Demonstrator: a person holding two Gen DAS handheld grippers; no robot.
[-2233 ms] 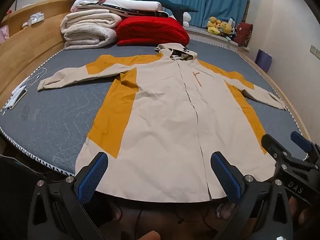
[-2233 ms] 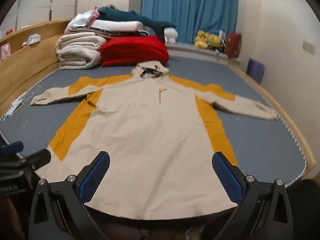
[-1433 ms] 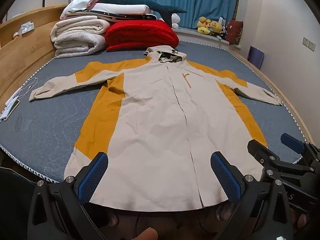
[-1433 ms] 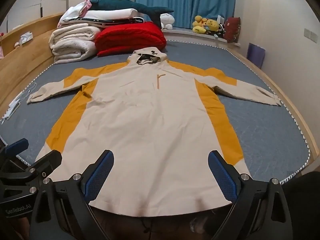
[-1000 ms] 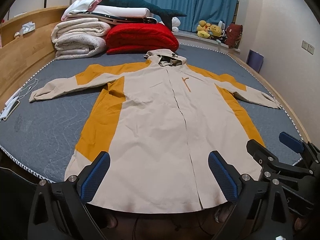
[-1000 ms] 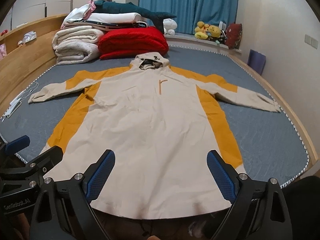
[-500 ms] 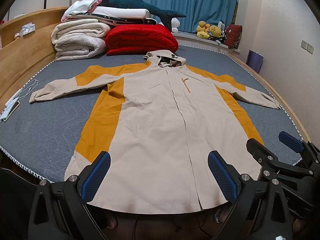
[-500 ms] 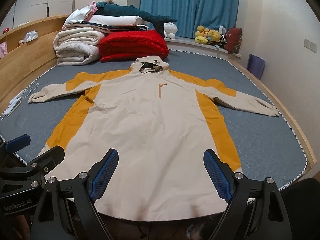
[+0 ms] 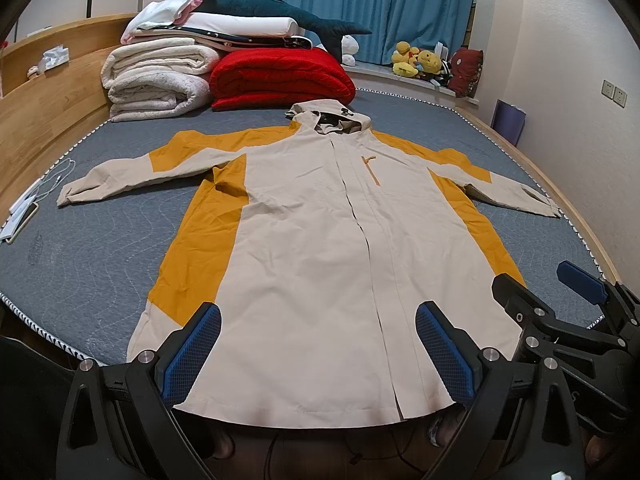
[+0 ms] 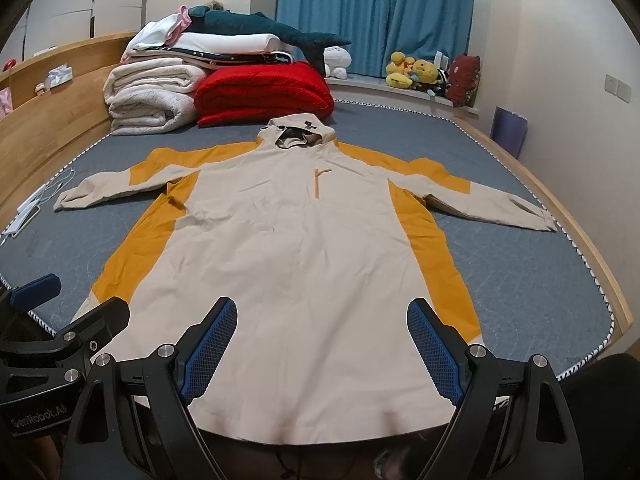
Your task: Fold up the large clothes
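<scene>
Hovering at the foot of the bed (image 9: 100, 248), you held your left gripper (image 9: 318, 346) and right gripper (image 10: 320, 344) with fingers spread, gripping nothing, above the hem of the coat (image 9: 320, 240) lying flat, sleeves outstretched.

I see the coat (image 9: 320, 248) spread flat on the bed (image 9: 80, 248), hood toward the blankets (image 9: 160, 76) behind.

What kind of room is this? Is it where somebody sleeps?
Most likely a bedroom. The jacket lies on a big mattress in a wooden frame, folded blankets are stacked at the far end, and stuffed toys sit by the blue curtains.
</scene>
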